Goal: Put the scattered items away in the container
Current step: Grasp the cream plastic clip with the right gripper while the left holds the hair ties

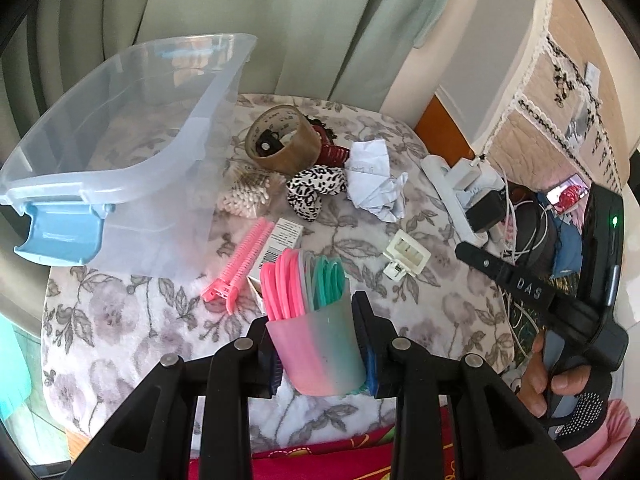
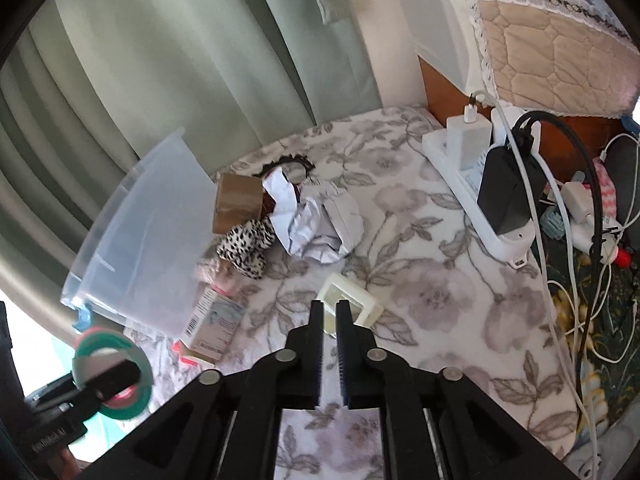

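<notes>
My left gripper [image 1: 316,312] is shut on a stack of pink, grey and teal silicone rings [image 1: 308,312], held above the floral cloth; the stack also shows in the right wrist view [image 2: 116,376]. The clear plastic container [image 1: 120,128] with blue latches stands at the back left, also in the right wrist view [image 2: 140,240]. My right gripper [image 2: 329,308] is nearly shut and empty, just above a cream hair claw clip [image 2: 356,300], which also shows in the left wrist view [image 1: 406,258]. Scattered items: brown tape roll [image 1: 284,140], leopard scrunchie [image 1: 316,188], crumpled paper [image 1: 374,180], pink comb clip [image 1: 240,264], cotton swabs [image 1: 248,196], small box [image 1: 276,244].
A white power strip [image 2: 480,184] with chargers and tangled cables [image 2: 580,280] lies along the right edge of the table. Green curtains hang behind. A quilted cover [image 2: 540,32] sits at the back right. A dark red claw clip [image 1: 332,148] lies behind the tape.
</notes>
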Tool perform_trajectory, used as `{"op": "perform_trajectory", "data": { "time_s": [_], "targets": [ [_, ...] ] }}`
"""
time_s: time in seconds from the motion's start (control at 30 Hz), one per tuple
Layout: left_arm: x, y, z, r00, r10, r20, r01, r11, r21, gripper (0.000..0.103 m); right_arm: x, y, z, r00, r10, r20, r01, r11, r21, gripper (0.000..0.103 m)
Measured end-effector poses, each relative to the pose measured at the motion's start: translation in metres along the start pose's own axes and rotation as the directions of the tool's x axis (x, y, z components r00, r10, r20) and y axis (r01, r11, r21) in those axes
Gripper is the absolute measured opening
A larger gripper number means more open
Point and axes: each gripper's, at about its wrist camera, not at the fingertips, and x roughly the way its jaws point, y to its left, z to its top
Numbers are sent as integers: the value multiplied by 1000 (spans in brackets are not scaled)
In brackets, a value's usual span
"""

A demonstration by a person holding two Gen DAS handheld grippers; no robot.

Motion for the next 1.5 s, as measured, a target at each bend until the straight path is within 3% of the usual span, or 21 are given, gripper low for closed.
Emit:
{"op": "perform_trajectory", "data": {
  "time_s": [0.03, 0.07, 0.1, 0.6, 0.9, 1.13, 1.5],
  "targets": [
    [1, 1, 1, 1000, 0, 0, 0, 1000, -4, 32, 3, 0, -1, 1000, 3, -10, -3, 1000, -5, 32],
    [1, 3, 1, 1000, 0, -1, 0, 1000, -8, 32, 6, 0, -1, 1000, 6, -17, -6, 1000, -4, 56],
    [2, 4, 2, 1000, 0, -1, 0, 1000, -12, 32, 9, 0, -2, 1000, 6, -21, -6, 1000, -2, 64],
    [29, 12, 8, 998, -8, -60, 7, 1000, -17, 32, 76, -5, -6, 989, -38, -145, 38, 999, 0, 68],
    [47, 9, 15, 995, -21, -94, 21, 1000, -3, 32, 99, -8, 0, 982, -71, -174, 68, 997, -22, 68],
    [55, 9, 17, 994, -22, -109, 22, 1000, -1, 32, 103, -1, 2, 979, -131, -155, 120, 990, -79, 63],
    [51, 9, 17, 996, -27, -88, 27, 1000, 0, 32, 86, 0, 6, 984, -123, -130, 118, 992, -52, 63]
  ]
}}
